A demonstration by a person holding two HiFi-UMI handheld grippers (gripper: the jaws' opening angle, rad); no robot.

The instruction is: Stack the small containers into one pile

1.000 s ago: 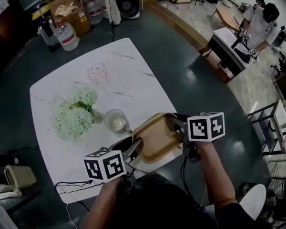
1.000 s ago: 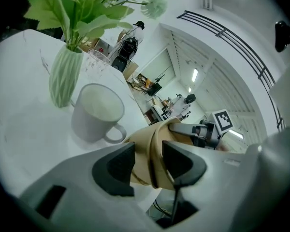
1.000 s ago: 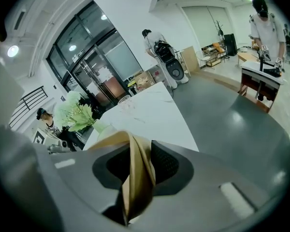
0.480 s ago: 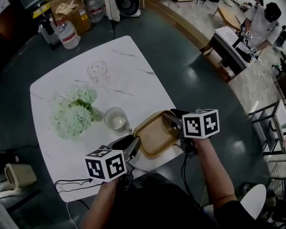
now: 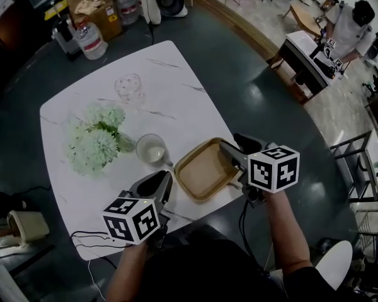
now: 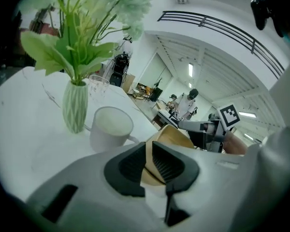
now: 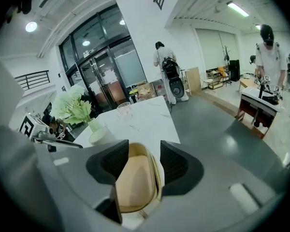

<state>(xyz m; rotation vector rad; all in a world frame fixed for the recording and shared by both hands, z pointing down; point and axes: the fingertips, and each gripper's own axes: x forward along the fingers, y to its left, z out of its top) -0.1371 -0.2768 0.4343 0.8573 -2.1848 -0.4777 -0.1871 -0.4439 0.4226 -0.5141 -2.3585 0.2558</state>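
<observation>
White marble-look table [image 5: 176,87], square, seen from steeply above; the work sits at its near right edge.

Tan container [image 5: 205,172]: shallow, square with rounded corners, flat on the table, one side right at the edge. It is close to square, so there is no real long axis; the line that counts is the diagonal from its left corner to its right side, running gripper to gripper. The right gripper view shows what may be a doubled rim. Cannot tell whether one container or two nested.

Right gripper [image 7: 144,151]: jaws wide apart, just been opening. The container lies straight ahead and runs in between them, with no sign that the pads press it. This is the nearer gripper, already astride the thing.

Left gripper [image 6: 149,158]: jaws nearly together, just been closing, only a slit left. Tan shows through the slit, and the container lies ahead and slightly right of the tips, at its left corner. Cannot tell whether the pads pinch the rim or stop just short.

White mug [image 5: 152,150]: just beyond the left gripper, near the container's left corner, apart from it.

Judgement: any next lift favours the right side, since closing would catch the rim.
</observation>
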